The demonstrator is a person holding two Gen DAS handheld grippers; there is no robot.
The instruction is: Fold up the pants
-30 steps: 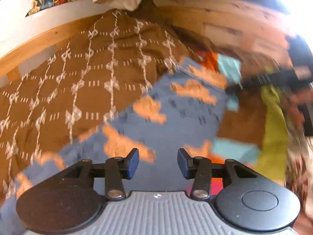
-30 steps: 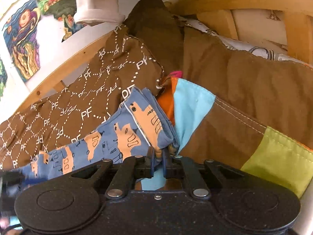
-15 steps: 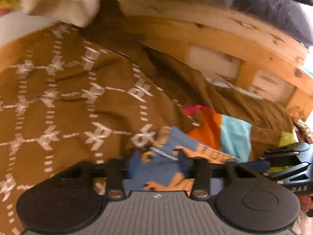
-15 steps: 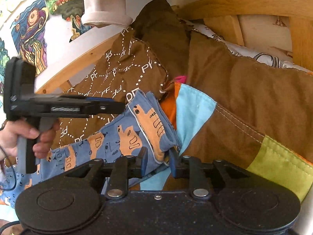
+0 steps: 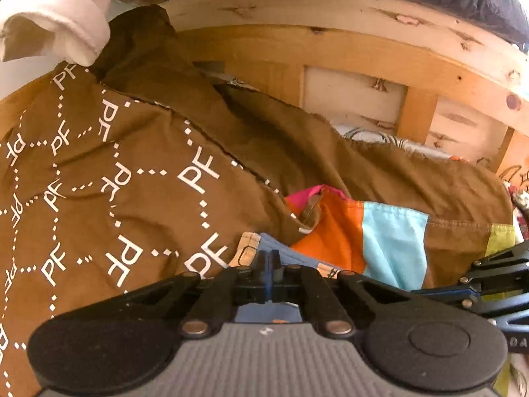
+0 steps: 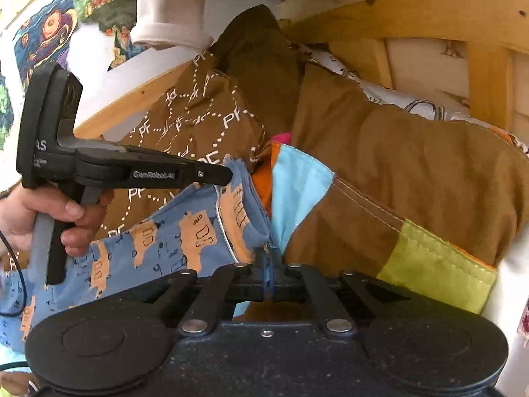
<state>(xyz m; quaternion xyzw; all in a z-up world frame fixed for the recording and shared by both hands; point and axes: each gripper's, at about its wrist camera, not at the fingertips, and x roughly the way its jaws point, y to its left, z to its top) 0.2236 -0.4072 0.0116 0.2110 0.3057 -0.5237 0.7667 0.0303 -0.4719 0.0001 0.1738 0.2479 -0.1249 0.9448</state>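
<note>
While we hold a claw in each hand, the blue pants [image 6: 142, 251] with orange patches stretch across the bed between them, running from the lower left of the right wrist view up to a folded end near the middle. On the left, our left hand [image 6: 36, 218] grips the handle of the left gripper [image 6: 231, 173], whose tip pinches the upper corner of that folded end; in its own view the left gripper [image 5: 271, 264] has its jaws pressed together on the blue cloth. Under the pants lies a brown blanket [image 6: 205, 122] with white letters. Further right, the right gripper [image 6: 268, 261] has its jaws closed on the lower corner of the same end. Beside it lies a patchwork cover [image 6: 301, 185] of orange, light blue, brown and green, with a wooden bed frame [image 6: 429, 16] behind.
</note>
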